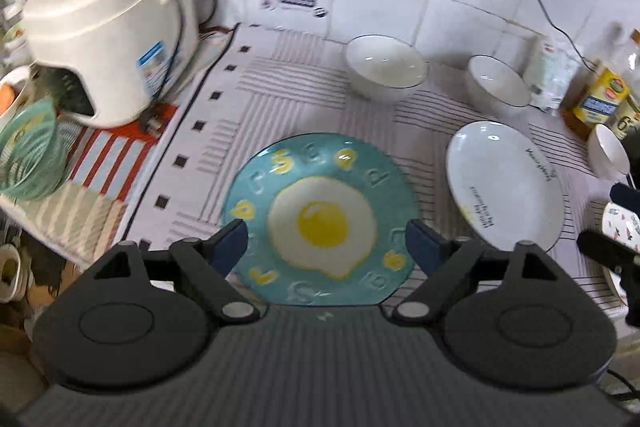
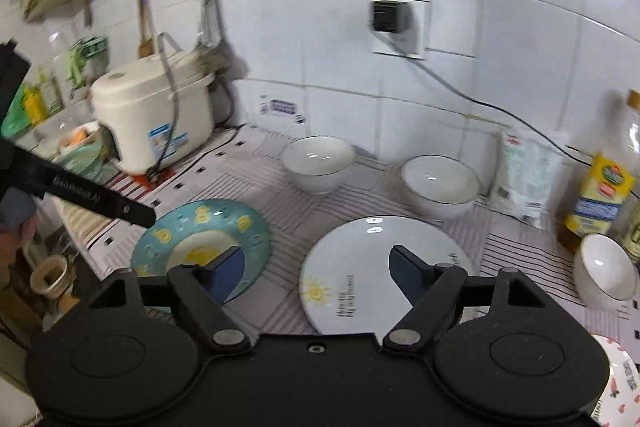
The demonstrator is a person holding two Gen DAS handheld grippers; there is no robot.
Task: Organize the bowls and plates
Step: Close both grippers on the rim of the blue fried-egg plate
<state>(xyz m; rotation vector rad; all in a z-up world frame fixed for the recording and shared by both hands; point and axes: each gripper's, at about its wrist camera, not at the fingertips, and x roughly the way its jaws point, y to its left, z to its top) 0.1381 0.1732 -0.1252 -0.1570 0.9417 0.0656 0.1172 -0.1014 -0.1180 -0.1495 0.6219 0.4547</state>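
A teal plate with a fried-egg picture (image 1: pixel 320 195) lies flat on the striped mat; my left gripper (image 1: pixel 326 247) is open above it, one finger over each side. It also shows in the right wrist view (image 2: pixel 224 227). A white plate with a sun drawing (image 2: pixel 360 259) lies to its right, and my right gripper (image 2: pixel 318 273) is open over its left part. The same white plate shows in the left wrist view (image 1: pixel 500 183). Two white bowls (image 2: pixel 318 161) (image 2: pixel 438 185) stand behind the plates. A smaller white bowl (image 2: pixel 604 269) stands at the right. A patterned plate (image 2: pixel 618 387) lies at the bottom right.
A white rice cooker (image 1: pixel 116 27) stands at the back left with a cord. A green glass bowl (image 1: pixel 28 155) sits at the left edge. An oil bottle (image 2: pixel 600 195) and a white packet (image 2: pixel 524 179) stand by the tiled wall at the right.
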